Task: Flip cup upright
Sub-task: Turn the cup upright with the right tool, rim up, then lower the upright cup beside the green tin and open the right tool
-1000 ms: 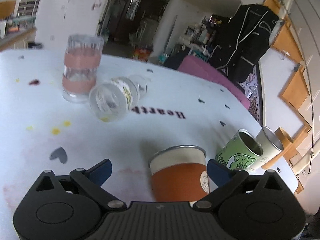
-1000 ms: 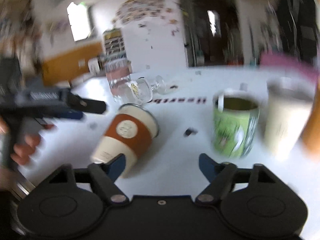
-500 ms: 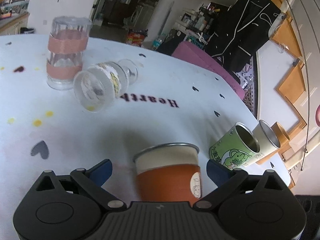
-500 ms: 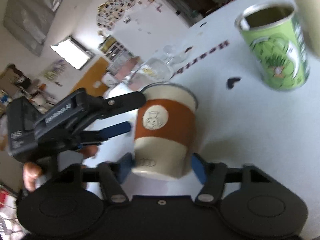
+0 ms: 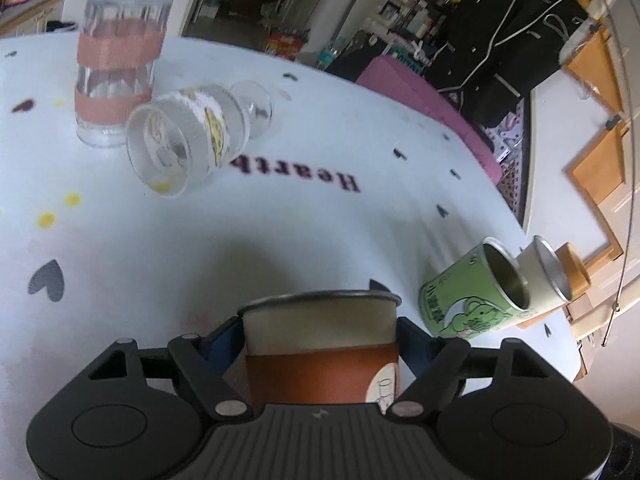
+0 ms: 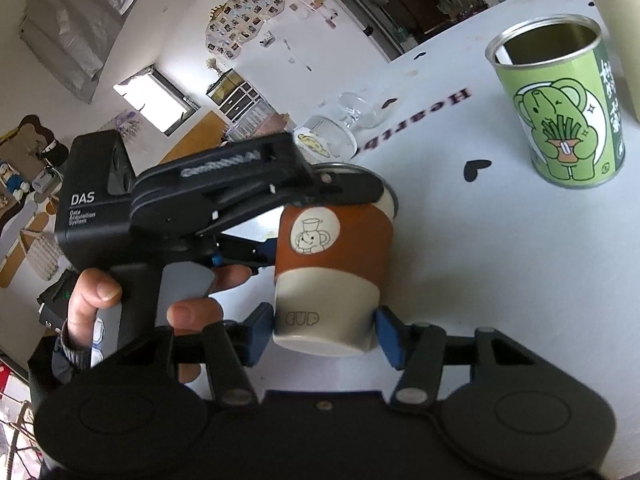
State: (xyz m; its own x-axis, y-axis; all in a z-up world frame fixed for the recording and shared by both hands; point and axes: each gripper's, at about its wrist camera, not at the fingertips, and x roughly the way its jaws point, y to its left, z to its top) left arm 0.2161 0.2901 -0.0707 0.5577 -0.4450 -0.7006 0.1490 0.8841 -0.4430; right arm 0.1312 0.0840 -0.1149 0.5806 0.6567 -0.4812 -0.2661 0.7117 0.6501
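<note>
Now cup (image 5: 320, 344) between both jaws

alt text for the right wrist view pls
Two black tongs hold one upright cup with an orange sleeve: the right tongs clamp its cream base, and the hand-held left tongs grip near its rim. A green elephant-print can stands open on the white table behind.

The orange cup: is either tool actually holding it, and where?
Both. The left tool clamps the cup high up, at the sleeve's top edge near the rim; the right tool pinches its cream base.
</note>
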